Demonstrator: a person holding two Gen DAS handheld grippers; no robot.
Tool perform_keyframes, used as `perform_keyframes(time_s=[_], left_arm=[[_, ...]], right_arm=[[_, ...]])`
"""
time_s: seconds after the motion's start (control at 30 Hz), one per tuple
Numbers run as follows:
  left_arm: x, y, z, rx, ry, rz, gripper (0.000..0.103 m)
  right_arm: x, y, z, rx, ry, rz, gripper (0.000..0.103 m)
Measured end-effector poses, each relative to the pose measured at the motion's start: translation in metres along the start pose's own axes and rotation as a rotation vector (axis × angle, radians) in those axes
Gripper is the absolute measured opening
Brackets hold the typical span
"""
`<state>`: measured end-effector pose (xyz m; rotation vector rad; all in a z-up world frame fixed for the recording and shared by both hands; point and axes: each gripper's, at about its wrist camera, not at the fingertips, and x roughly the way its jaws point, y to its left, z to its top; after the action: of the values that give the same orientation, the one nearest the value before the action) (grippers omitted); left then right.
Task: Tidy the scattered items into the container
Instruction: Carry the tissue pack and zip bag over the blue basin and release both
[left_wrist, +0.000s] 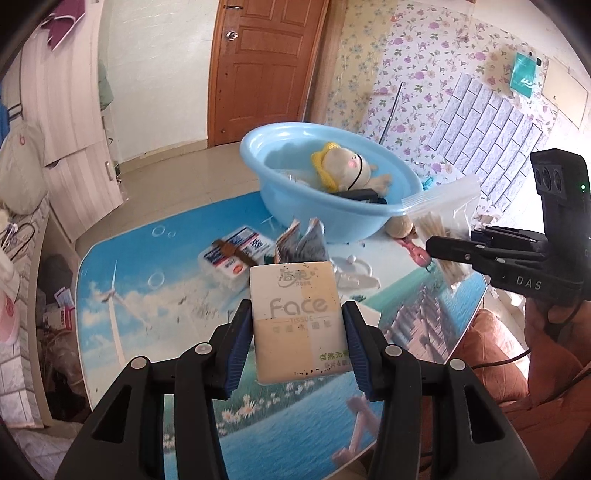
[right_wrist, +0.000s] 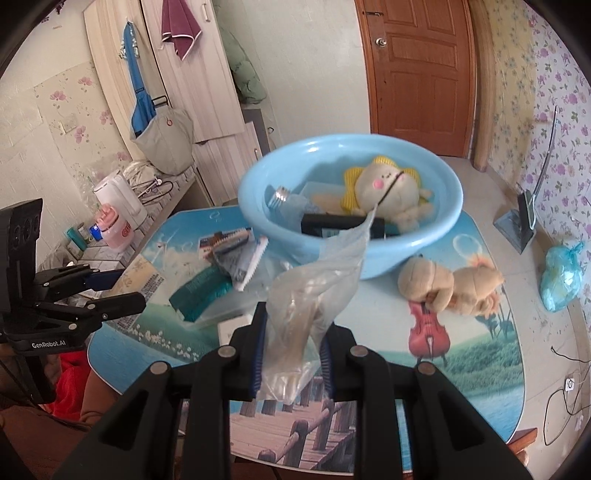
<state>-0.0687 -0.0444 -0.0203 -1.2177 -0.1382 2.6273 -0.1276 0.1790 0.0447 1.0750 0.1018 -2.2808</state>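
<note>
Printed table (left_wrist: 122, 295), left fingers (left_wrist: 299, 332) clamping tissue pack (left_wrist: 299, 321), right fingers (right_wrist: 291, 350) pinching plastic bag (right_wrist: 306, 295)

The surface (right_wrist: 480, 354) wears a printed scene of sea, boardwalk and windmill. On it sits a blue basin (right_wrist: 424, 243), and just beside that lies a tan plush toy (right_wrist: 447, 282). Left of the basin, sachets (right_wrist: 236, 258) are heaped on a teal packet (right_wrist: 199, 291) close together; a white box (left_wrist: 231, 254) rests nearby.

Tissue pack (left_wrist: 300, 319) small print illegible
</note>
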Motion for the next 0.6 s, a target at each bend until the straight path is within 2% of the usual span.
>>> perform_keyframes(time_s=[0.6], left_arm=[[0.042, -0.014, 0.06, 0.056, -0.012, -0.054, 0.048]], right_arm=[[0.024, -0.024, 0.043, -0.003, 0.002, 0.022, 0.024]])
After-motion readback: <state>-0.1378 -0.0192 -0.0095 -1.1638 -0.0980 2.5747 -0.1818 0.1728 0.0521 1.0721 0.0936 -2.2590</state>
